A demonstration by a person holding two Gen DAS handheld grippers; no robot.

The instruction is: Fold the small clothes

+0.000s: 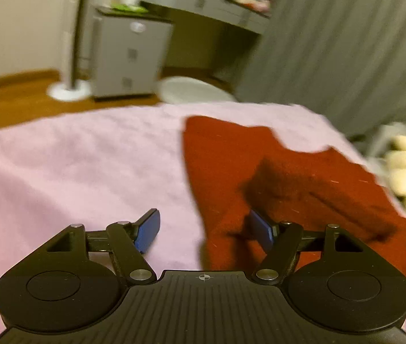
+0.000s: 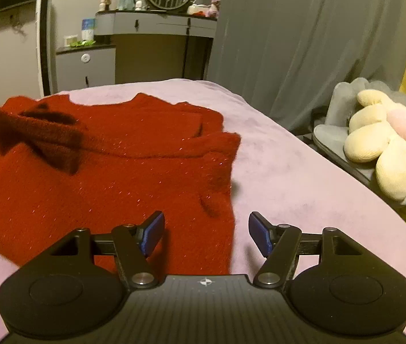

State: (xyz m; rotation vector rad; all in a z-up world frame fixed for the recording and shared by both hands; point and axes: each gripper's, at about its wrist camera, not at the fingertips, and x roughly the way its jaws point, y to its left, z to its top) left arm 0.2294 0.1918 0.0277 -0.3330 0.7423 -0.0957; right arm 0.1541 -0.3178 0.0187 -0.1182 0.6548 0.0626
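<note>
1. I see the red knit garment [image 2: 111, 157] lying flat on the bed's pink blanket [image 1: 74, 157], neckline at the far end, with one sleeve apparently folded in across the body.
2. My left gripper [image 1: 204, 230] has its jaws well apart and empty. They straddle the garment's left edge: one pad over bare blanket, the other over red knit.
3. My right gripper [image 2: 206, 233] also has its jaws wide and empty. They straddle the near right edge and hem area.
4. I judge the knit soft, limp and light. It will sag and stretch if lifted by one point, and the fuzzy surface should grip the pads well.
5. I judge the best hold to be the hem corners, one per gripper, pinching every layer.
6. A flower-shaped plush cushion [image 2: 389, 143] sits off the bed to the right.
</note>
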